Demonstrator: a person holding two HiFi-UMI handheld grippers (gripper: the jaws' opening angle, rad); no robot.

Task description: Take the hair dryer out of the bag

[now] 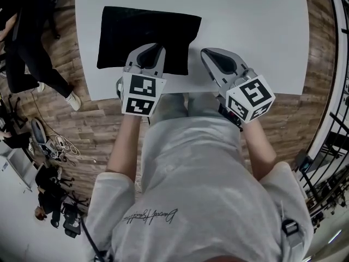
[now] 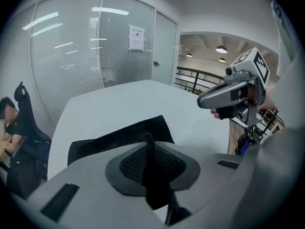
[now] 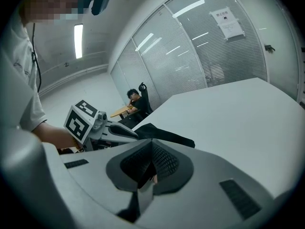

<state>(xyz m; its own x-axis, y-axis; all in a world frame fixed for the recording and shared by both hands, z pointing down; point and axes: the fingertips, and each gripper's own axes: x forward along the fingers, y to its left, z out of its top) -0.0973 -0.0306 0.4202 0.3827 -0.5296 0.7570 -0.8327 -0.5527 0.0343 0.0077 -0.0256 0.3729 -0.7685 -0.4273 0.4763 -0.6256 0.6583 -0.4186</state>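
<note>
over the near edge of the flat black fabric bag (image 1: 144, 34), my left gripper (image 1: 157, 49) hangs part-open, empty; my right gripper (image 1: 209, 55), beside it, is closed on nothing. hair dryer unseen, presumably inside; pinching the 2 layers together could drag the bag.

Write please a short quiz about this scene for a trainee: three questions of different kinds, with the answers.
1. Fill in: the jaws of the right tool are ____ (open or shut).
2. Which tool is nearer the black bag? A. the left tool B. the right tool C. both equally
3. True or false: a hair dryer lies in plain sight on the white table.
Key: 1 shut; 2 A; 3 false.
</note>
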